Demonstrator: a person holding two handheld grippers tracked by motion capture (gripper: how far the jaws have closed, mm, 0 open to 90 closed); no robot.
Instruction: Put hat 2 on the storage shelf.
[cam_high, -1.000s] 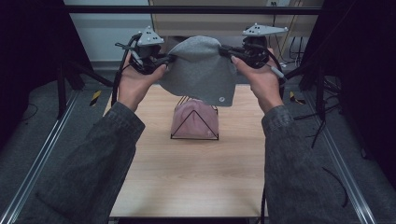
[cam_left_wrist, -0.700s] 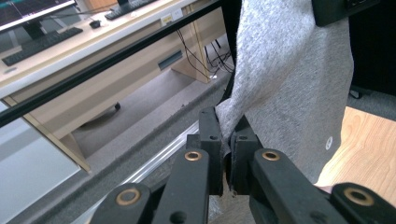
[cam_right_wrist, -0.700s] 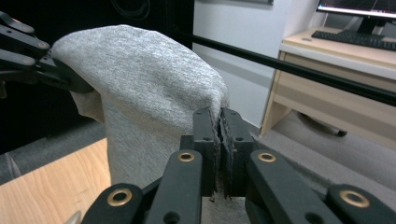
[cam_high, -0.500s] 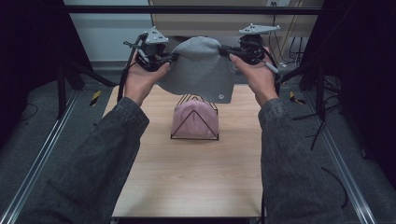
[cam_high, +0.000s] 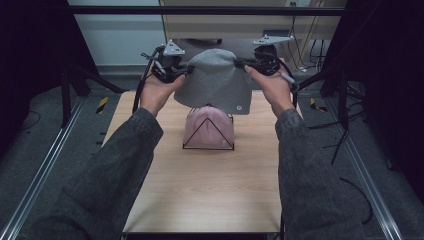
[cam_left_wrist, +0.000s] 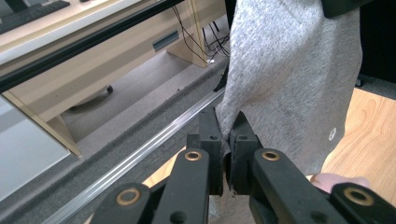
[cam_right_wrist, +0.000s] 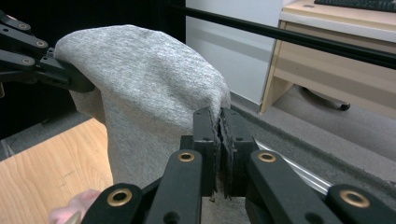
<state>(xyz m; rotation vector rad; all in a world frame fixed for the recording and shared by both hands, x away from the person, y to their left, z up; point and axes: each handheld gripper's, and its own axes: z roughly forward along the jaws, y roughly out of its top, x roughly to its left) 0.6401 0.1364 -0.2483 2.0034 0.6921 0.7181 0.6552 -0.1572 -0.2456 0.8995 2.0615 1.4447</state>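
A grey hat (cam_high: 215, 77) hangs in the air over the far middle of the worktop (cam_high: 200, 185), stretched between two grippers. The left gripper (cam_high: 186, 71) has its fingers (cam_left_wrist: 210, 135) pinched tight on the hat's left edge, and the right gripper (cam_high: 241, 63) has its fingers (cam_right_wrist: 205, 135) pinched tight on the right edge; in both gripper views a thin fold of grey knit is squeezed between the pads.

The only marking on the hat is a small round white badge (cam_high: 239, 107) near its lower right corner, seen again in the left gripper view (cam_left_wrist: 332, 134). It is too small to read, and no letters can be made out on it.

Directly under the hat sits a pink hat (cam_high: 209, 127) on a black wire stand (cam_high: 208, 137). The grey hat's lower edge covers the top of the pink one, so whether the two touch cannot be told. In the gripper views just a sliver of pink shows at the bottom edge. The inside of the grey hat and its far face are hidden. The person's forearms in dark grey sleeves (cam_high: 115, 170) are cut off at the near edge of the high view.
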